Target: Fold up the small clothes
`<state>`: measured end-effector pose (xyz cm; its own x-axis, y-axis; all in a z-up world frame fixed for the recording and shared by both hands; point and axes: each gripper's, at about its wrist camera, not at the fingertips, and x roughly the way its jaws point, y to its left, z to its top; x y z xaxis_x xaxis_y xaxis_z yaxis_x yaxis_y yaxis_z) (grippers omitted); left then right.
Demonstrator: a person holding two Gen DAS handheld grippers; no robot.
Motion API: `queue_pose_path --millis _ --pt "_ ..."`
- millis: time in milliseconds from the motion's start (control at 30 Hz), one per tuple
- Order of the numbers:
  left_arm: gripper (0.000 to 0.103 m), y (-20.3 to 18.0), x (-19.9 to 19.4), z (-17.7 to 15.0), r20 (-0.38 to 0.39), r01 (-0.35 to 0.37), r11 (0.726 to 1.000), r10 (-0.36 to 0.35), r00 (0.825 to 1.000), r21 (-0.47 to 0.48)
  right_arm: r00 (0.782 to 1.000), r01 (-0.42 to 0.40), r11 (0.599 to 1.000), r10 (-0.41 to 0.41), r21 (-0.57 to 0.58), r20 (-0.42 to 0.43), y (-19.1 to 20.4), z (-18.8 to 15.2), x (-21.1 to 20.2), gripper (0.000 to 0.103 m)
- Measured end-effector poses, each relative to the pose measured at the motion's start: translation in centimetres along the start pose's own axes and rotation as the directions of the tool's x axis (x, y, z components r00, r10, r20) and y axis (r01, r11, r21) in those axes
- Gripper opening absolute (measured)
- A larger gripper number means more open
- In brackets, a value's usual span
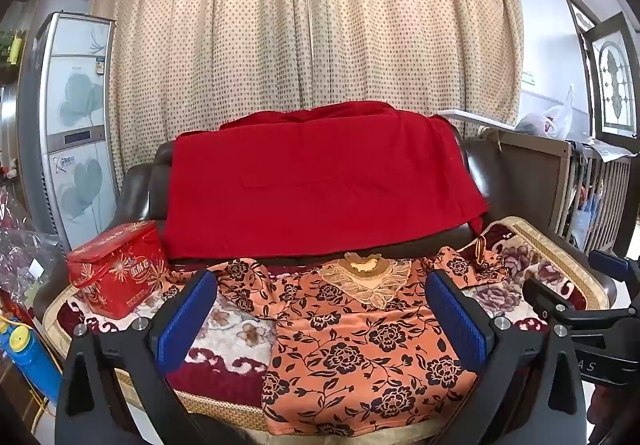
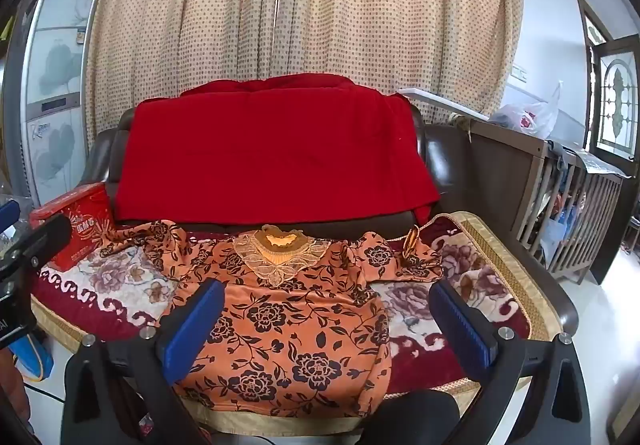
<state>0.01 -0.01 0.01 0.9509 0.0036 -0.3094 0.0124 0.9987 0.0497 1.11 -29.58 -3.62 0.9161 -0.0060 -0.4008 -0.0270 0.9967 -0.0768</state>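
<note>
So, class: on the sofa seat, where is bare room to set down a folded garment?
Free: the floral blanket between the red tin and the orange top, and the blanket on the top's other side up to the gold trim. Crowded: the middle, under the spread top and its sleeves.

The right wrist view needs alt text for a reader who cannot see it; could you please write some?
An orange floral blouse with a lace collar lies spread flat on a flowered seat cover, framed by the right gripper with its blue-padded fingers wide open and empty. A red cloth drapes the dark sofa's back before dotted curtains; a red tin sits at left.
</note>
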Motion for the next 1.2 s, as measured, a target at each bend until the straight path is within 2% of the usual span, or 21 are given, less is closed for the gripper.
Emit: queue_pose_path --millis 333,533,667,900,1033,1200 --pt "0.103 -0.3 1.8 -1.2 -0.029 0.010 0.999 -0.009 1.000 0.033 1.000 0.009 1.000 -0.009 0.006 -0.014 -0.2 -0.1 0.9 0.103" --pt "0.103 0.9 5.3 -2.5 -0.105 -0.004 1.000 0.005 0.994 0.005 0.999 -0.001 0.998 0.003 0.061 -0.035 -1.9 -0.3 3.6 0.103" --pt "0.103 2.8 8.9 -3.0 -0.139 -0.052 0.998 0.046 0.989 -0.043 0.999 -0.001 0.994 0.005 0.108 -0.035 -4.1 -0.5 5.7 0.103" --pt "0.103 4.6 15.6 -2.5 -0.175 -0.129 0.989 0.113 0.978 -0.078 0.997 -0.005 0.984 0.020 0.179 -0.080 -6.1 -0.3 12.1 0.103" --pt "0.103 4.5 19.6 -2.3 -0.167 -0.156 0.984 0.140 0.976 -0.087 0.993 0.001 0.978 0.024 0.210 -0.120 -6.9 -0.7 16.0 0.103" --pt "0.103 3.7 24.3 -2.0 -0.181 -0.149 0.983 0.128 0.975 -0.111 0.987 0.008 0.947 0.044 0.320 -0.155 -9.7 -1.6 20.9 0.103"
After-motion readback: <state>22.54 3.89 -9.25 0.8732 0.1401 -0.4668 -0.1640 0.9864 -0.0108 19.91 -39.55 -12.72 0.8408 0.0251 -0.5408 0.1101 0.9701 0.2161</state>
